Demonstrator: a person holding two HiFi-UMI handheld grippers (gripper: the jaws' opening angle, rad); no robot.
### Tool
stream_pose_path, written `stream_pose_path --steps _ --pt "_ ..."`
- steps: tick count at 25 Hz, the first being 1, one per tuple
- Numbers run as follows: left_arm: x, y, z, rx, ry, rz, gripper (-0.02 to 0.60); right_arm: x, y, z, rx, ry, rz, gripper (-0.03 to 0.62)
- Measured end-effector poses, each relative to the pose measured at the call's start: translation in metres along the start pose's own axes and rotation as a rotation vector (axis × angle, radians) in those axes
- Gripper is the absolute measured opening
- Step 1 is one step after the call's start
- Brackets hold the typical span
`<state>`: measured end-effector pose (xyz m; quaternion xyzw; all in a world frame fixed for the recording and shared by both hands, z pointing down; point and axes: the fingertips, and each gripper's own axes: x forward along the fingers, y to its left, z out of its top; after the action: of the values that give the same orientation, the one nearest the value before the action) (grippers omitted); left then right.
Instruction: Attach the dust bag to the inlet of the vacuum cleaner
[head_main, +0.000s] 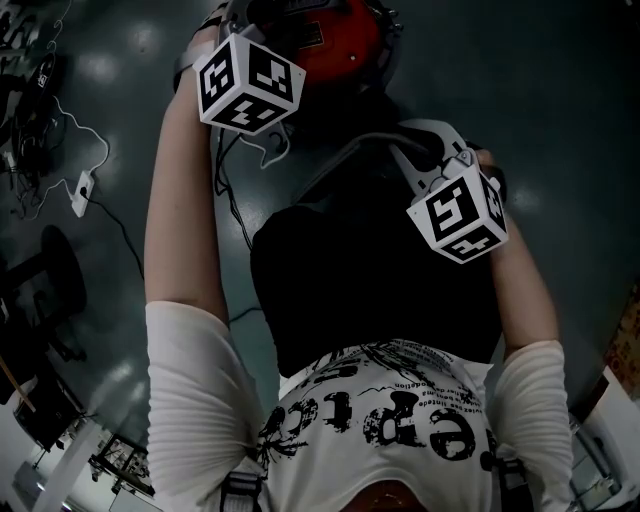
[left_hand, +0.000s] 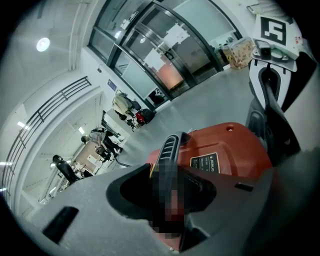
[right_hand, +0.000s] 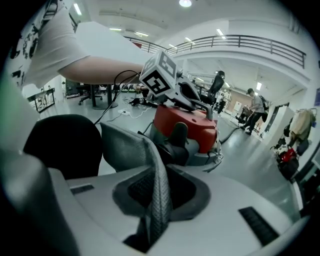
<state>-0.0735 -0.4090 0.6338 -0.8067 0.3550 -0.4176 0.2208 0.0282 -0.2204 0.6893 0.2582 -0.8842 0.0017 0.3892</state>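
Note:
The red vacuum cleaner (head_main: 340, 40) stands on the floor ahead of me. My left gripper (left_hand: 170, 200) is shut on its black ribbed handle (left_hand: 171, 147); part of the handle is hidden by a mosaic patch. The red body (left_hand: 225, 147) lies just beyond the jaws. My right gripper (right_hand: 155, 210) is shut on a fold of the dust bag's grey mesh fabric (right_hand: 125, 145), a short way from the vacuum cleaner (right_hand: 187, 125). In the head view the dark dust bag (head_main: 370, 280) hangs in front of my torso, beside the right gripper's marker cube (head_main: 458, 212).
A white power strip (head_main: 80, 195) with its cable lies on the glossy floor at the left. A chair base (head_main: 45, 270) stands nearby. People and desks (right_hand: 257, 107) are far off. Glass doors (left_hand: 165, 60) stand beyond the vacuum cleaner.

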Motion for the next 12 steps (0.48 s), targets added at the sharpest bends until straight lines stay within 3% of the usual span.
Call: stream_pose_path --steps 12 --pt "-0.001 0.000 0.002 -0.013 -0.010 -0.003 0.130 0.001 -0.007 -0.007 0.081 -0.053 -0.122 0.034"
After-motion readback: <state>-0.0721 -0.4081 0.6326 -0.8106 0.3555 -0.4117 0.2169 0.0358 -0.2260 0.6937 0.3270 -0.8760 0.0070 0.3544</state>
